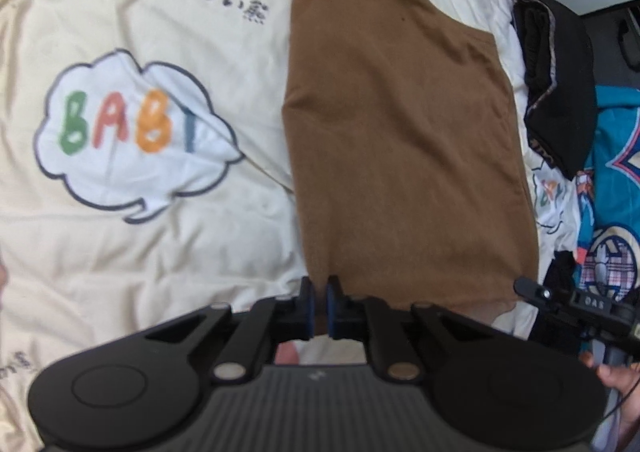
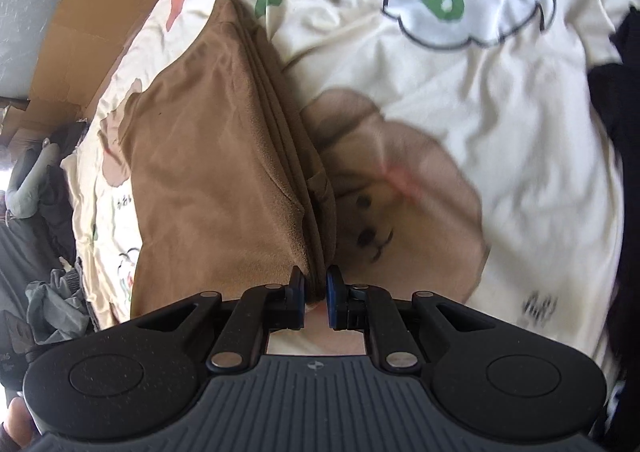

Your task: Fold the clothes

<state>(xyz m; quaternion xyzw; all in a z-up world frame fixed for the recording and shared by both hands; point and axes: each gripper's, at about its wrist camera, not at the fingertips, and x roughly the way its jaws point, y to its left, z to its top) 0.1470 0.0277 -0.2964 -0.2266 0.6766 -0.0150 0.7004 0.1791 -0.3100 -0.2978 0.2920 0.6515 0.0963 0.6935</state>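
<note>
Brown folded garment [image 1: 404, 140] lies on the cream printed bedsheet [image 1: 132, 252], its long axis running straight away from us. We hold both near corners: left gripper [image 1: 319, 294] and right gripper [image 2: 316, 286] each have jaws pinched narrow on its hem.

"BABY" in cloud print on bedsheet [image 1: 132, 132]; "DAS" on right tool [image 1: 592, 302].

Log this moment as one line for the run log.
task: fold clothes | left gripper: shut on brown garment | right gripper: shut on brown garment | surface: printed blanket
</note>
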